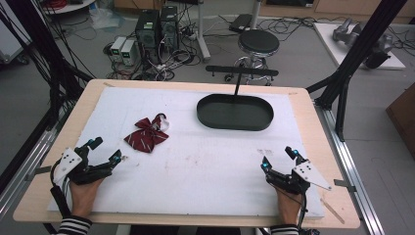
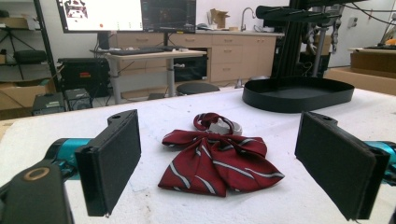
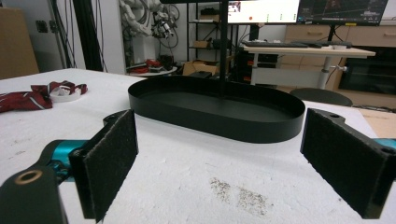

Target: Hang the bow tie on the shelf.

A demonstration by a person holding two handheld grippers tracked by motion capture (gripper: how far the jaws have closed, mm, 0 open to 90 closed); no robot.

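A dark red striped bow tie (image 1: 146,135) with a white band lies on the white sheet, left of centre. In the left gripper view the bow tie (image 2: 218,161) lies just ahead of the wide-apart jaws. My left gripper (image 1: 105,151) rests near the table's left front, open, nothing between its pads. A black oval tray (image 1: 235,112) stands at the back centre, with a thin black post rising from it. From the right gripper view the tray (image 3: 215,109) lies straight ahead. My right gripper (image 1: 279,158) sits at the right front, open and empty.
The white foam sheet (image 1: 195,161) covers most of the wooden table (image 1: 313,122). A faint dirty smudge (image 3: 238,193) marks the sheet ahead of the right gripper. Behind the table are a stool (image 1: 258,43), computer cases and cables on the floor.
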